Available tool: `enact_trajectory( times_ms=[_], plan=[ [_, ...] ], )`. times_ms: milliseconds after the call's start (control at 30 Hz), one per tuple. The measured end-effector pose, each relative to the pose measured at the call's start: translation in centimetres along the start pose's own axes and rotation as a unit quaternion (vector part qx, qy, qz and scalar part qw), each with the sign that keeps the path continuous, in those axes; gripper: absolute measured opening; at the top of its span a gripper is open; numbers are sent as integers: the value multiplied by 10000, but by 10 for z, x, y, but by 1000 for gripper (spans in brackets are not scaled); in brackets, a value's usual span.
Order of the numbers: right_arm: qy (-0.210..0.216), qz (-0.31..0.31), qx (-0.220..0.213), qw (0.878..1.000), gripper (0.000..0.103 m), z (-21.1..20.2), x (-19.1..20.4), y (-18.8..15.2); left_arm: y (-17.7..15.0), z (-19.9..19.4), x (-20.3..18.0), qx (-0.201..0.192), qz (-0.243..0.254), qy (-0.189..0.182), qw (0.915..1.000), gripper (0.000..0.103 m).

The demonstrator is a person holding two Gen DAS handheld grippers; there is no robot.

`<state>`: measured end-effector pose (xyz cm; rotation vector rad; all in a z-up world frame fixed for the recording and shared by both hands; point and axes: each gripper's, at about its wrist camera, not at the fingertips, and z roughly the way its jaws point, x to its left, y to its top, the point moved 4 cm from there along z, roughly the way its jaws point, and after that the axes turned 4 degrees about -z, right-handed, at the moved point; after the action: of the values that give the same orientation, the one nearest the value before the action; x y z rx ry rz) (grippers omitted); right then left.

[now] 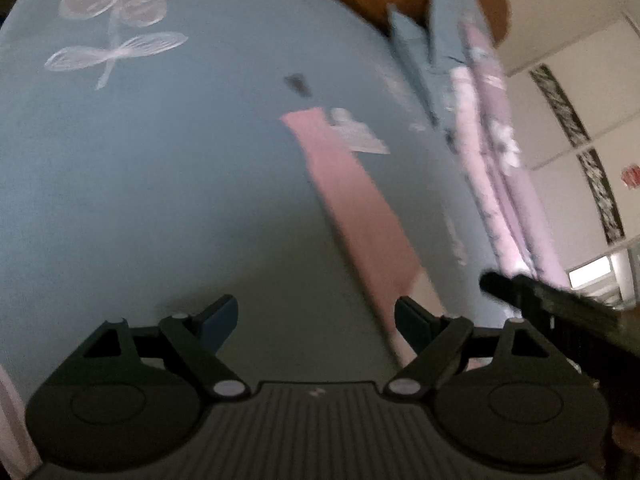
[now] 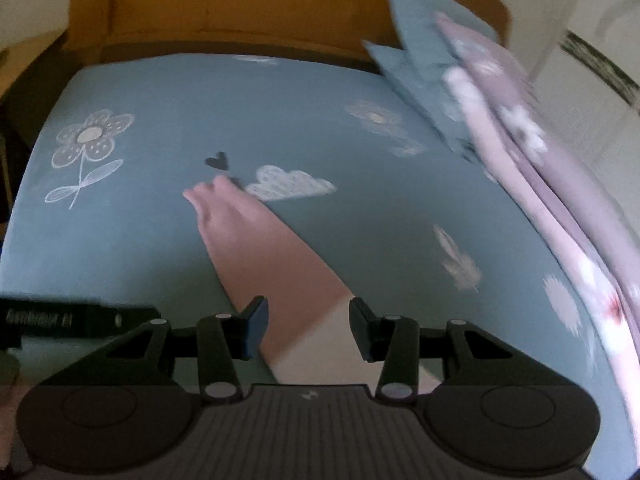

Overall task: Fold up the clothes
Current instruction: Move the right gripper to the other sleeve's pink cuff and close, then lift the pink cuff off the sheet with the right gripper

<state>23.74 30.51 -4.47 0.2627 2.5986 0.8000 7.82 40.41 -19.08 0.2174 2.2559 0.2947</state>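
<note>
A pink garment [image 2: 256,248] lies flat on the blue bedsheet [image 2: 180,92], a long narrow strip with a paler end nearest the grippers. Its far end reaches just beside the white cloud print [image 2: 290,188], below the small dark heart [image 2: 217,161]. The flower print [image 2: 90,136] sits well to the left of the garment. To the right of the garment, a folded lilac quilt [image 2: 532,184] and blue pillows [image 2: 416,60] lie stacked along the bed's edge, against the orange headboard [image 2: 224,4].

The right gripper [image 2: 308,326] hangs over the garment's pale near end, jaws about half apart; the cloth shows in the gap, but the pads do not press it.

The left gripper [image 1: 316,322] hangs just left of the garment [image 1: 352,200], jaws wide apart and empty over the bedsheet [image 1: 160,184]. Both views are blurred.
</note>
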Motion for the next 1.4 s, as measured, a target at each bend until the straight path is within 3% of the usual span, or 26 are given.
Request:
enact_trajectory(
  times_ms=[133,400,533,700,800,867,900,1167,1400],
  plan=[
    [116,-463,-67,9988,49,40,29,27,23,5,27,2,-302,-254,9992,85],
    [466,-920,-152,9945,49,101,77,66,49,-1,62,-388,-1022,-729,9913,89],
    [528,-1177,-18,9916,44,128,95,71,49,6,59,-377,-965,-768,9917,90],
    [280,-1423,201,9892,38,150,104,69,49,4,59,-343,-930,-834,9916,91],
    [190,-1503,84,9884,37,152,109,69,47,4,56,-334,-852,-824,9924,91],
    [100,-1555,70,9878,11,151,114,70,47,3,56,-337,-814,-817,9928,92],
    [-31,-1549,93,9879,8,152,115,70,47,3,57,-339,-854,-847,9922,92],
    [61,-240,-203,9995,8,111,71,72,46,2,55,-203,-1066,-1082,9882,92],
    [226,1101,-337,9931,8,68,8,67,38,2,39,-149,-690,-1165,9907,92]
  ],
)
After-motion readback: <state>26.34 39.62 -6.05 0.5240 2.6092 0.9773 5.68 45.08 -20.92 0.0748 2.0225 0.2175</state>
